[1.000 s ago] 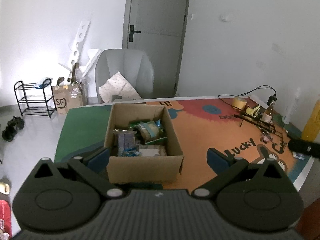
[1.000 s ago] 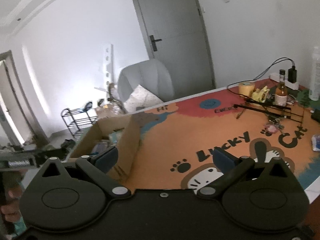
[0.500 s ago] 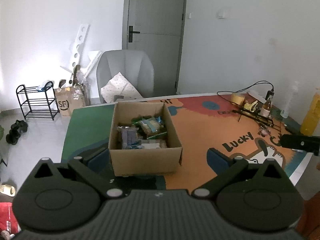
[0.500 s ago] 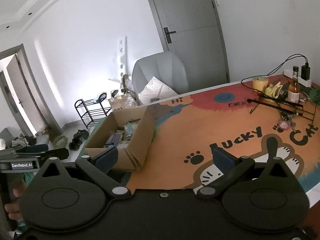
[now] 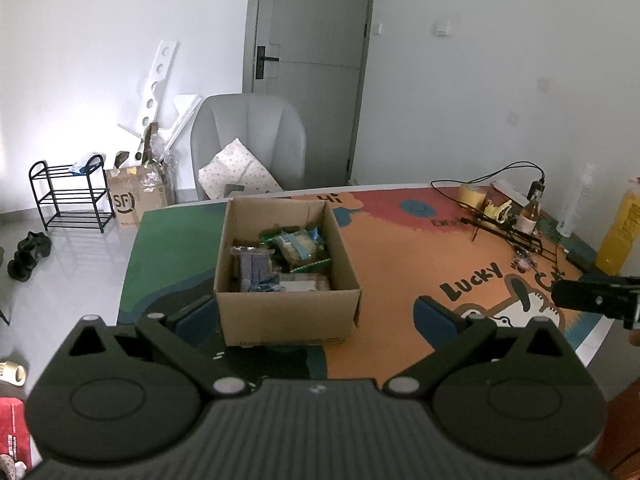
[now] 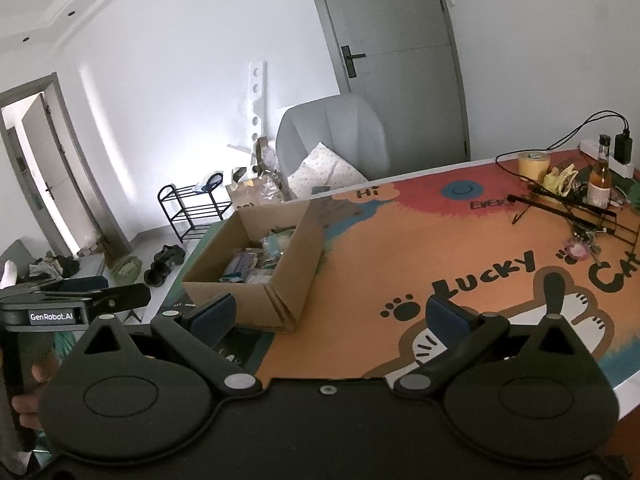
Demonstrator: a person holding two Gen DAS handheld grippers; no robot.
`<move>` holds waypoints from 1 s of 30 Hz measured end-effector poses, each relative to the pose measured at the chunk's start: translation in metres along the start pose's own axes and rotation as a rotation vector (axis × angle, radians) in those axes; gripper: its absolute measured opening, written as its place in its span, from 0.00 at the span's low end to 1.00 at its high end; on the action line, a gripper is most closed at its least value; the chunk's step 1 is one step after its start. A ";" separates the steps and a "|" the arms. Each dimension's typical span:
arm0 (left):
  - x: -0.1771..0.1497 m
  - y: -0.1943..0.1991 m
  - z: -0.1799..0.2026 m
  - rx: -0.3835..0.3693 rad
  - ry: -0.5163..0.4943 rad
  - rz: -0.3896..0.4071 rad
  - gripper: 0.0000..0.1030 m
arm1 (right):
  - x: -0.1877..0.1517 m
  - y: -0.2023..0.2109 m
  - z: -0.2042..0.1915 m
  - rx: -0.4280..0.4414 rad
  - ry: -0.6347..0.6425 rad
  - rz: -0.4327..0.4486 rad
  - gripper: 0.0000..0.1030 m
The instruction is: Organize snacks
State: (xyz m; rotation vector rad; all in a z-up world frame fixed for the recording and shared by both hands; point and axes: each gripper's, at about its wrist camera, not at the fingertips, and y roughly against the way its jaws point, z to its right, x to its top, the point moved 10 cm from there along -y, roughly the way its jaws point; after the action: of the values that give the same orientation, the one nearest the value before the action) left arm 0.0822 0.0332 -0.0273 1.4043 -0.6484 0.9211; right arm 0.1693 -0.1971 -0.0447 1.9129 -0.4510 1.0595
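An open cardboard box (image 5: pixel 287 312) stands on the table's colourful mat, with several snack packets (image 5: pixel 296 245) piled inside. My left gripper (image 5: pixel 316 318) hangs open in front of the box's near wall, nothing between its fingers. The right wrist view shows the same box (image 6: pixel 298 264) from its right side, with packets (image 6: pixel 256 264) inside. My right gripper (image 6: pixel 332 316) is open and empty, held above the mat to the right of the box. The left gripper's body (image 6: pixel 72 306) shows at that view's left edge.
Cables, a yellow tape roll (image 6: pixel 533 165), a small bottle (image 6: pixel 599 182) and a black wire stand (image 6: pixel 576 216) crowd the table's far right. A yellow container (image 5: pixel 622 232) stands at the right edge. A grey chair (image 5: pixel 248 144) with a cushion sits behind the table.
Both grippers have pulled back and risen, so the box looks smaller and farther. Both stay open and empty.
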 end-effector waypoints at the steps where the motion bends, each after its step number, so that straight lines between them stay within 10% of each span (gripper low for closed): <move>1: 0.000 0.000 0.000 0.000 0.000 -0.001 1.00 | 0.000 0.000 0.000 0.001 0.000 0.000 1.00; 30: -0.005 -0.004 -0.002 -0.007 0.000 -0.016 1.00 | -0.003 -0.002 0.000 -0.008 0.002 -0.006 1.00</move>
State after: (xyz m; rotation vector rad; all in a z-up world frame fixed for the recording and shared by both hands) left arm 0.0830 0.0347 -0.0336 1.4018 -0.6385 0.9054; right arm 0.1690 -0.1963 -0.0485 1.9053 -0.4477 1.0537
